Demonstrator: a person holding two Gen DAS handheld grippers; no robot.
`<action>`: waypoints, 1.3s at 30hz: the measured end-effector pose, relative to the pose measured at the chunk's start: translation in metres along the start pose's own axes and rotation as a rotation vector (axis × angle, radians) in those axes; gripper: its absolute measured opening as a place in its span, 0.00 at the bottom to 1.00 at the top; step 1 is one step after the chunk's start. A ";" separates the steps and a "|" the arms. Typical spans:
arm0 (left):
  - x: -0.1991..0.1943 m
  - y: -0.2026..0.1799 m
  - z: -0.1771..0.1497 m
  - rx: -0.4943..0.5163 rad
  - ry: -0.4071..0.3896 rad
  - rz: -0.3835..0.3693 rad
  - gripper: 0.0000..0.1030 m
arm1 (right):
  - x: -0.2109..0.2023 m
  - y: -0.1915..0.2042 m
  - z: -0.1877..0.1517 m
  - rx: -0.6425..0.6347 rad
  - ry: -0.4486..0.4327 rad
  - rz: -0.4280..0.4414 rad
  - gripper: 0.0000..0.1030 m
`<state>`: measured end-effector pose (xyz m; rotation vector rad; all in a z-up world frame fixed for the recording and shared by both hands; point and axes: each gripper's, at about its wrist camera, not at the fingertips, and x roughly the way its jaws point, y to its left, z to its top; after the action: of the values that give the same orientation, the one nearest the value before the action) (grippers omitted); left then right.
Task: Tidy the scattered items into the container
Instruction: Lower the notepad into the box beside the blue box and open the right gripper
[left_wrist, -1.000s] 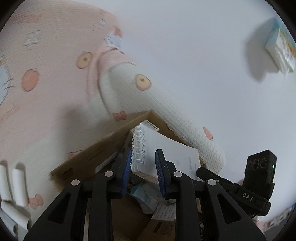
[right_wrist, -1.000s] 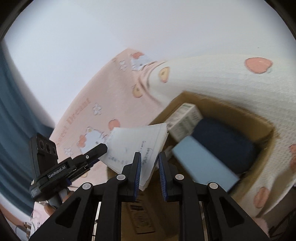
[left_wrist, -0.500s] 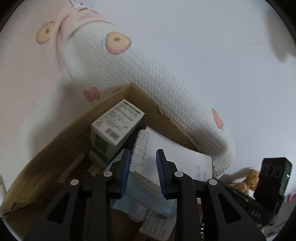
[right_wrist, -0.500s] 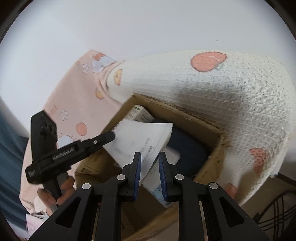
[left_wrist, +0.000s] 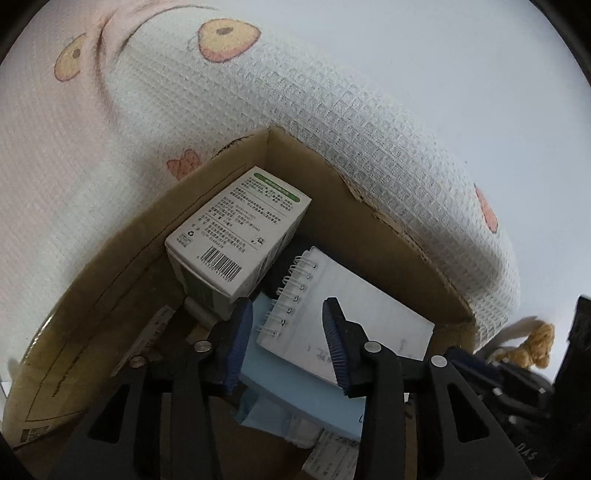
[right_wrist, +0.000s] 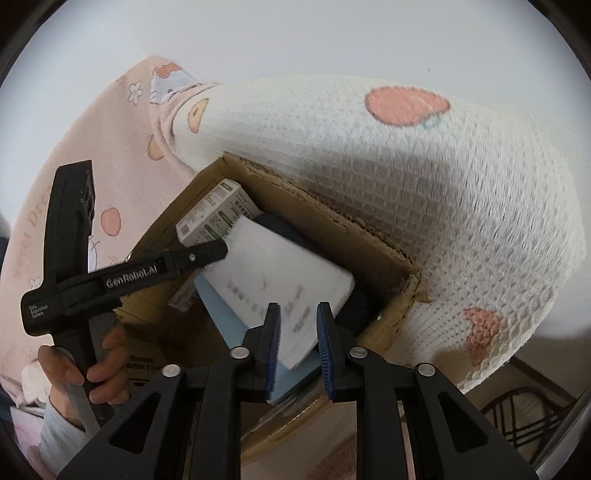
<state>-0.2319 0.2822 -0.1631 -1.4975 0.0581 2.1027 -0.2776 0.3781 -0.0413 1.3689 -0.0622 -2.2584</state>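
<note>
A white spiral notebook (left_wrist: 347, 317) lies inside the open cardboard box (left_wrist: 122, 254), on top of a light blue book (left_wrist: 295, 384). My left gripper (left_wrist: 286, 345) is open over the notebook's spiral end, its jaws wide on either side and apart from it. In the right wrist view the notebook (right_wrist: 280, 273) lies in the box (right_wrist: 384, 240), and my right gripper (right_wrist: 295, 354) is open around its near corner without clamping it. A white and green carton (left_wrist: 240, 236) stands in the box's far corner.
The box rests on a white waffle blanket (left_wrist: 332, 110) with fruit prints, next to a pink sheet (right_wrist: 92, 155). A dark blue item (right_wrist: 280, 225) lies in the box under the notebook. A small plush toy (left_wrist: 532, 343) sits at the right. Wall behind.
Both grippers carried the notebook down into the box and then opened. The notebook now rests on the light blue book instead of being held up between the two grippers.
</note>
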 end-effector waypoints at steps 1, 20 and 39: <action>-0.002 -0.001 -0.001 0.010 -0.004 0.010 0.43 | -0.003 0.003 0.002 -0.022 -0.005 -0.017 0.17; -0.002 0.011 -0.031 -0.137 0.058 -0.154 0.44 | 0.037 0.082 -0.014 -0.600 0.150 -0.104 0.34; 0.013 0.013 -0.023 -0.236 0.069 -0.334 0.44 | 0.048 0.081 -0.002 -0.679 0.173 -0.125 0.43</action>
<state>-0.2208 0.2687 -0.1865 -1.5876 -0.4005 1.8374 -0.2622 0.2865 -0.0586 1.1913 0.7921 -1.9599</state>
